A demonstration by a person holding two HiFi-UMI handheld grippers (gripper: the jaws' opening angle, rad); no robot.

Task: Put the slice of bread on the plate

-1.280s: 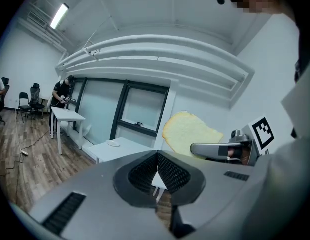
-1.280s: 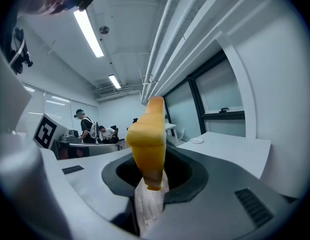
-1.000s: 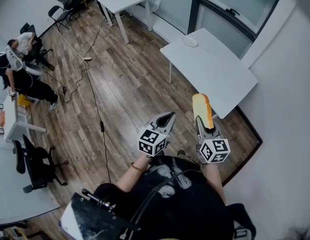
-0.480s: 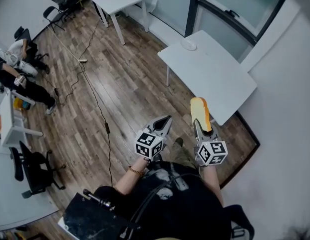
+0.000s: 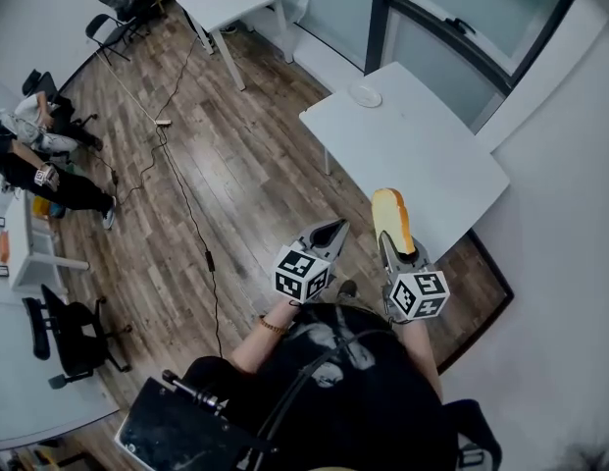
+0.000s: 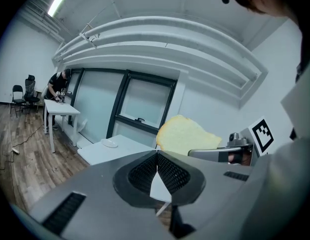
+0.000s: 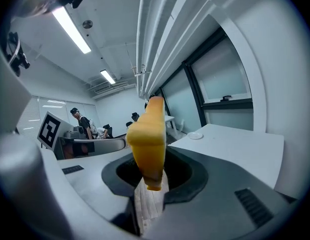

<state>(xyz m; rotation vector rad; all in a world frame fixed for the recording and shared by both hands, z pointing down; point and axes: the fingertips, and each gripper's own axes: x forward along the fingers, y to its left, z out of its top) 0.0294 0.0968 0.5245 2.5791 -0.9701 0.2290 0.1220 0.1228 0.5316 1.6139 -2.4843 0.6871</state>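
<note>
Your left gripper [image 5: 333, 231] has its jaws pressed together on nothing, your right gripper [image 5: 390, 245] just beside it pinches the slice of bread [image 5: 392, 219] upright by its lower edge, and beyond both the white table [image 5: 422, 165] carries the plate [image 5: 365, 94] near its far corner.

Golden-yellow bread slice [image 5: 393, 219], white table [image 5: 427, 155], white plate [image 5: 365, 94], brown wood-plank floor [image 5: 240, 170]
</note>
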